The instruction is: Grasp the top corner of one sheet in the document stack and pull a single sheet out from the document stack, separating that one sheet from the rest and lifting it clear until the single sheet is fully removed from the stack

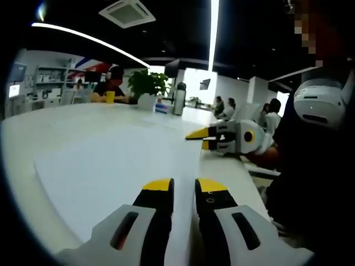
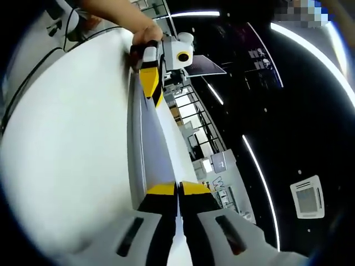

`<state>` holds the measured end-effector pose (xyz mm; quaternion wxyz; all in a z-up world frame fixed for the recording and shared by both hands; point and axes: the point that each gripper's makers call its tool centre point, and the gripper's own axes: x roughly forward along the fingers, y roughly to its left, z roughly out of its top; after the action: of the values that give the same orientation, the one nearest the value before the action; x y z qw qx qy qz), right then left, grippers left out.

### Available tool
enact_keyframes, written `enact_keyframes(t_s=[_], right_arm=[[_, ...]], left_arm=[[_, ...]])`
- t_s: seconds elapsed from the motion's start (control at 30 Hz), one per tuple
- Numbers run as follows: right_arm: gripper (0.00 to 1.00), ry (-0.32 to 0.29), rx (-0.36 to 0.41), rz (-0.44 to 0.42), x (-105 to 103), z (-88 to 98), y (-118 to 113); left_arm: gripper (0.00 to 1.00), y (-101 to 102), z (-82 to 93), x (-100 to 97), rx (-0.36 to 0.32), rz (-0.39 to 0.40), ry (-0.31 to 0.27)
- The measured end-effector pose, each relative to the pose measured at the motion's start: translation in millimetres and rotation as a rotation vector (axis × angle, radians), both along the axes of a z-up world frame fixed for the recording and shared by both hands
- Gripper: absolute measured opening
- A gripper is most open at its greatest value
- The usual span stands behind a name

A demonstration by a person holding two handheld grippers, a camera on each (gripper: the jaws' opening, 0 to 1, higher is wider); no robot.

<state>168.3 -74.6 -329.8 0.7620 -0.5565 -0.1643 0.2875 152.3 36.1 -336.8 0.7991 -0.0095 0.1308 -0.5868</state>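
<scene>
Left tongs: the left gripper [image 1: 183,185], grey-bodied with yellow-capped black jaws, rises from the bottom of the left gripper view; its jaws stand nearly together on the edge of a thin white paper sheet [image 1: 119,180], which passes between the tips. In the right gripper view the same tool [image 2: 150,88] comes in from the top, a hand [image 2: 145,34] around its body, its yellow tips pinched on the far end of the sheet.
Right tongs: the right gripper [image 2: 178,189], of the same make, has its jaws drawn close with the near edge of the sheet [image 2: 148,147] running into the narrow gap between them. In the left gripper view it [image 1: 201,137] enters from the right, yellow tips pointing left at the sheet's far right corner; whether it touches the paper there I cannot tell from that view.
Sheet: it spans between the two grippers, held at opposite ends; in the right gripper view it is seen almost edge-on, a pale grey strip lifted off the surface.
Document stack: cannot be told apart from the sheet or the tabletop in either view.
Surface: a long white table [image 1: 83,119].
Surroundings: a green potted plant [image 1: 147,86] and a dark cylindrical flask [image 1: 179,98] stand at the table's far end; a seated person in dark clothes [image 1: 112,83] sits beyond.
</scene>
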Motion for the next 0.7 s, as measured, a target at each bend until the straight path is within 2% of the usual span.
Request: enact_keyframes(t_s=[0.7], right_arm=[[0.02,0.023,0.007,0.003,-1.4,-0.7,-0.2]], left_arm=[[0.17,-1.1,0.7,-0.9,-0.006,0.0,-0.008]])
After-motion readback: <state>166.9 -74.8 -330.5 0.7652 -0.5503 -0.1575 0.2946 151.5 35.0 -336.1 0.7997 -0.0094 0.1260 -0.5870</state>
